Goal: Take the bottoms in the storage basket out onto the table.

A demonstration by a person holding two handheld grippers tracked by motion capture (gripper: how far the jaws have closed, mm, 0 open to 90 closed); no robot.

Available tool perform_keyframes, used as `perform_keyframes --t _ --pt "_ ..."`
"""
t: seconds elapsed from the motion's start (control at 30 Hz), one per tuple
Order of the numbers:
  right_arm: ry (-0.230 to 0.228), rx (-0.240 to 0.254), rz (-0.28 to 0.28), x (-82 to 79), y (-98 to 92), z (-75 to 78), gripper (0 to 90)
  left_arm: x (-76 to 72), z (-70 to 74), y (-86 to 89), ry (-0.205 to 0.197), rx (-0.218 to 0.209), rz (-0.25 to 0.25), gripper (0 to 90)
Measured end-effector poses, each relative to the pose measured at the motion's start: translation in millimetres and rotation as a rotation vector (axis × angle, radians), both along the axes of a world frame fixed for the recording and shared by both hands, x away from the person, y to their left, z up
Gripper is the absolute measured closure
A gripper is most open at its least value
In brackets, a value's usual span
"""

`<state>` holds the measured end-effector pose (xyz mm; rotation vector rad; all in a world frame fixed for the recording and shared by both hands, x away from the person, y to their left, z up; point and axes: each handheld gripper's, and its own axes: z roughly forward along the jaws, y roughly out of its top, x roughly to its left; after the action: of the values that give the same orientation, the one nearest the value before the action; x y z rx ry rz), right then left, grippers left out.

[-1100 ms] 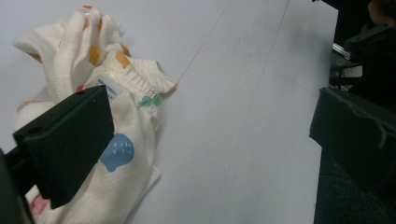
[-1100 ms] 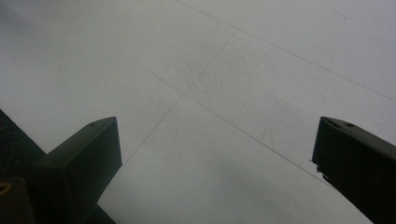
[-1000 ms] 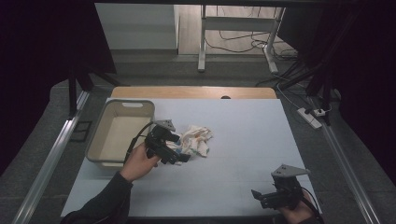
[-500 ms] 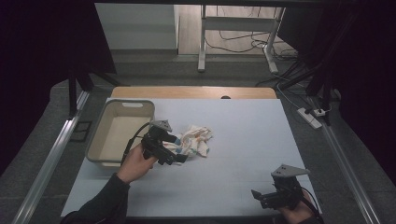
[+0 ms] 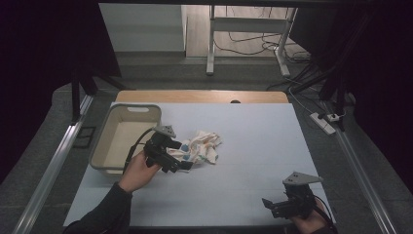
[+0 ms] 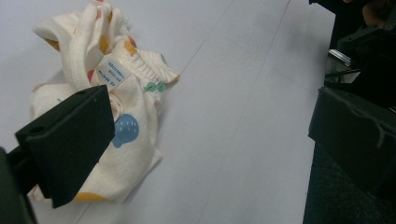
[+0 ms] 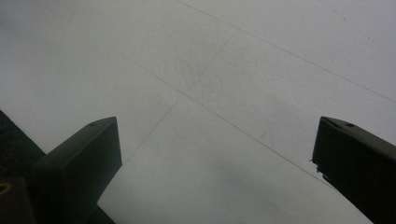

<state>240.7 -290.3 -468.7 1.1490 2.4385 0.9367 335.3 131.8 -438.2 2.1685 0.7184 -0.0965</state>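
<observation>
Centre-left of high view, I see my left gripper (image 5: 181, 162) at crumpled cream cloth with coloured dots (image 5: 202, 148), beside beige plastic tub (image 5: 108, 146). Left gripper view adds white label; jaws wide, nothing clamped. Right gripper (image 5: 275, 207) lower right, jaws spread, empty.

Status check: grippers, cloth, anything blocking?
Left gripper open at crumpled cloth. Right gripper open, idle over table. Basket beside cloth; nothing blocking.

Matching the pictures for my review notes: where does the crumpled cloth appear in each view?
High view: the cloth lies left of centre on the table, beside the basin, at the left gripper.
Left gripper view: upper left, partly behind one jaw.
Right gripper view: not in it.
Shared landmark: the pale table top.
</observation>
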Motion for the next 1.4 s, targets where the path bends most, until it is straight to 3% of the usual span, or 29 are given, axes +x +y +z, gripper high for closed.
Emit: perform_keyframes --t 0.27,0.4,1.4 --pt "0.001 -0.004 -0.002 -0.3 0.1 0.1 1.3 -2.4 0.5 2.7 0.006 -0.01 -0.013 0.3" --pt "0.0 -0.006 0.0 -0.2 0.0 0.1 1.3 -3.8 0.5 3.4 0.007 0.005 -0.015 0.0" --pt "0.002 -0.008 0.003 -0.4 0.6 -0.1 1.3 -17.6 -0.8 18.0 -0.005 0.005 0.012 0.0"
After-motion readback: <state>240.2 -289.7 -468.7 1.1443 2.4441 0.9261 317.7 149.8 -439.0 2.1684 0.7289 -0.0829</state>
